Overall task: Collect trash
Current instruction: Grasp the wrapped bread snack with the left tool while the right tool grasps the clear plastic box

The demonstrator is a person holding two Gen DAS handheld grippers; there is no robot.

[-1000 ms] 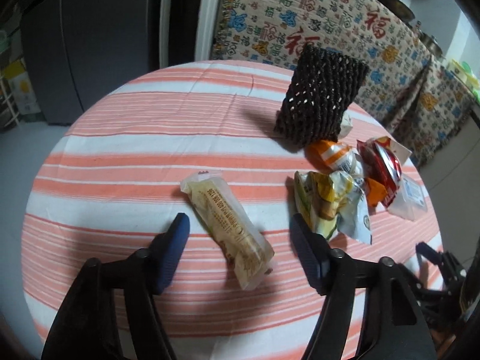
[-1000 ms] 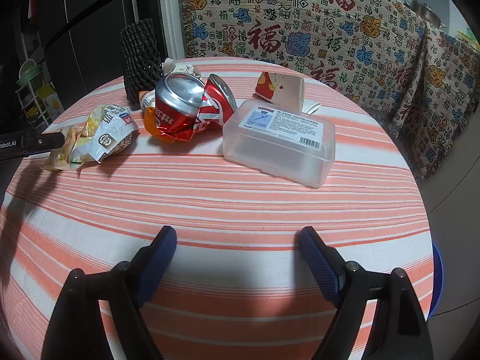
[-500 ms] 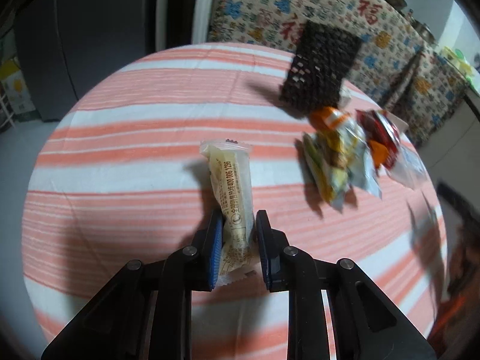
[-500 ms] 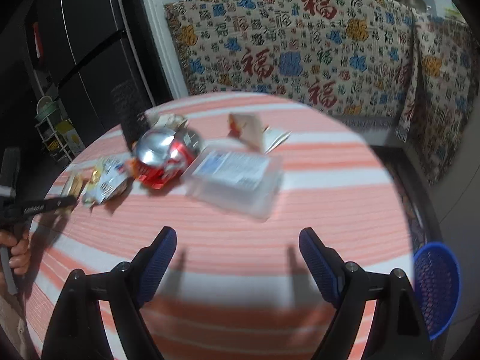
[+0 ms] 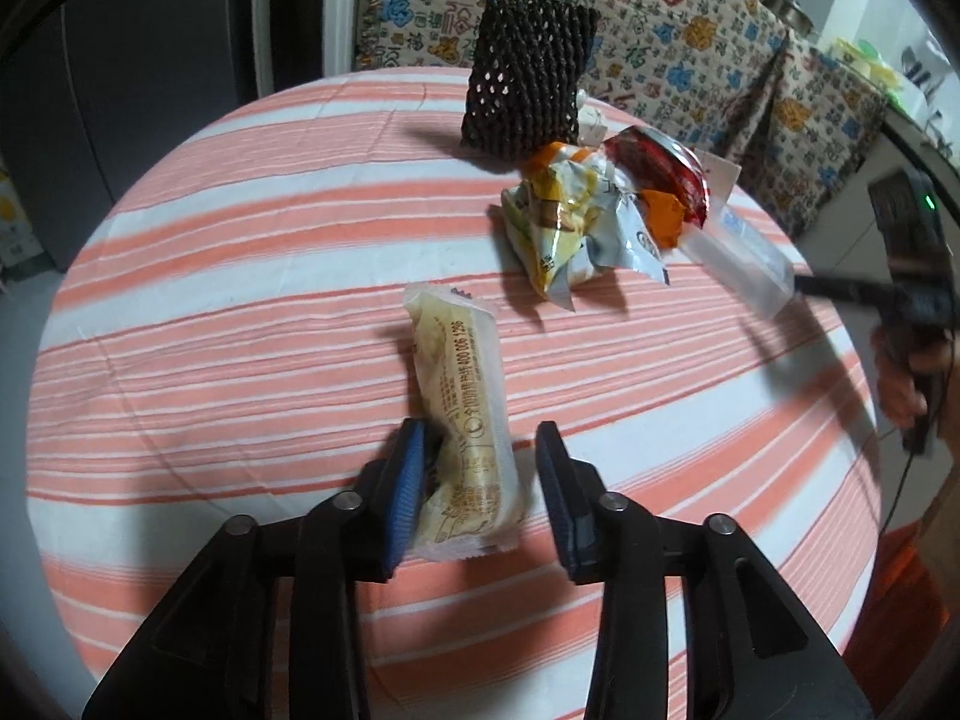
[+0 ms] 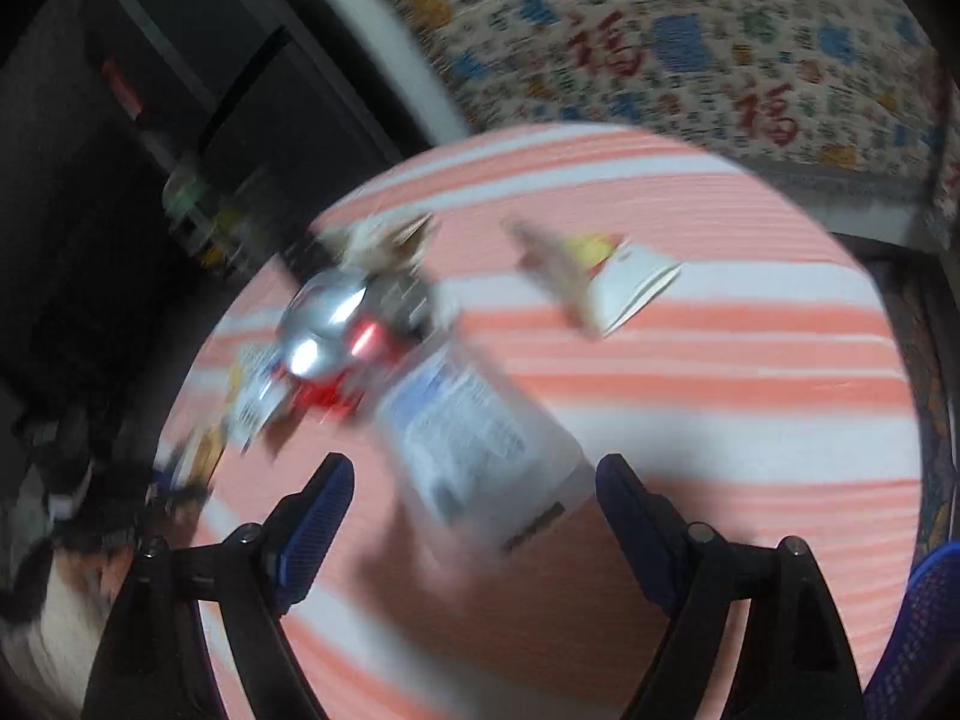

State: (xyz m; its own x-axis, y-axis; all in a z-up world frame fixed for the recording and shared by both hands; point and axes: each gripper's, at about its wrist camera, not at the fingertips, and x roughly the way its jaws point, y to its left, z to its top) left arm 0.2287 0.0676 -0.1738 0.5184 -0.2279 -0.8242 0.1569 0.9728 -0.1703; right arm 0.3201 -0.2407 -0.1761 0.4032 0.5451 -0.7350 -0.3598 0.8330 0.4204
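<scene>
A pale yellow snack wrapper [image 5: 462, 384] lies on the striped round table [image 5: 240, 240]. Its near end sits between the jaws of my left gripper [image 5: 480, 438], which are opening; the left pad is against it and the right pad stands apart. Farther back lie crumpled snack bags [image 5: 564, 228], a crushed red can [image 5: 660, 174] and a clear plastic box [image 5: 744, 252]. In the blurred right wrist view my right gripper [image 6: 474, 468] is wide open, with the clear plastic box [image 6: 474, 438] just ahead between its fingertips. The crushed can [image 6: 336, 324] lies beyond the box.
A black mesh sleeve [image 5: 528, 78] stands at the far side of the table. A torn paper carton [image 6: 630, 282] lies at the back right. A blue basket [image 6: 918, 630] sits below the table's right edge. A patterned cloth [image 5: 660, 30] hangs behind. A person's hand [image 5: 906, 372] holds the other gripper.
The left jaws closed onto the yellow wrapper, then parted again, and the wrapper turned to lie lengthwise. The right gripper swung toward the clear box, which now sits close between its fingers.
</scene>
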